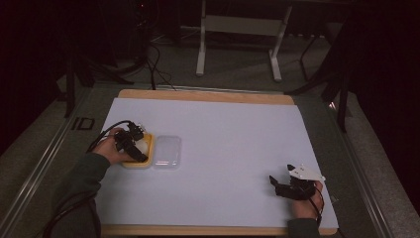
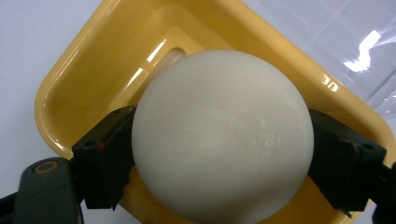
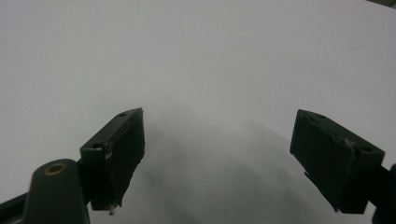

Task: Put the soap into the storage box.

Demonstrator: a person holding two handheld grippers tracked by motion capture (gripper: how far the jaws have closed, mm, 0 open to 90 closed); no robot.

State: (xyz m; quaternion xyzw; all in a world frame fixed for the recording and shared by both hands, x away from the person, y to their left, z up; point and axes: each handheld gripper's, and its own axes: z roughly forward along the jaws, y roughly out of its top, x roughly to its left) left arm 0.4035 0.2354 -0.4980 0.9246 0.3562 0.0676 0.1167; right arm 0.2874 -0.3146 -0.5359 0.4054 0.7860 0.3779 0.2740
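A rounded white bar of soap (image 2: 219,140) lies in a yellow dish (image 2: 88,70) near the left side of the white table sheet. My left gripper (image 2: 222,149) reaches down over the dish (image 1: 134,163), one black jaw on each side of the soap (image 1: 143,145). The jaws stand wide, right at the soap's edges, and the soap's weight rests on the dish. My right gripper (image 1: 282,174) hovers low over the sheet at the front right. Its jaws (image 3: 217,158) are spread apart with nothing between them.
A clear plastic lid (image 1: 167,151) lies flat just right of the dish, and its shiny edge (image 2: 364,42) sits close by. The white sheet (image 1: 223,134) covers a wooden board (image 1: 198,94). Table legs and cables stand in the dark beyond.
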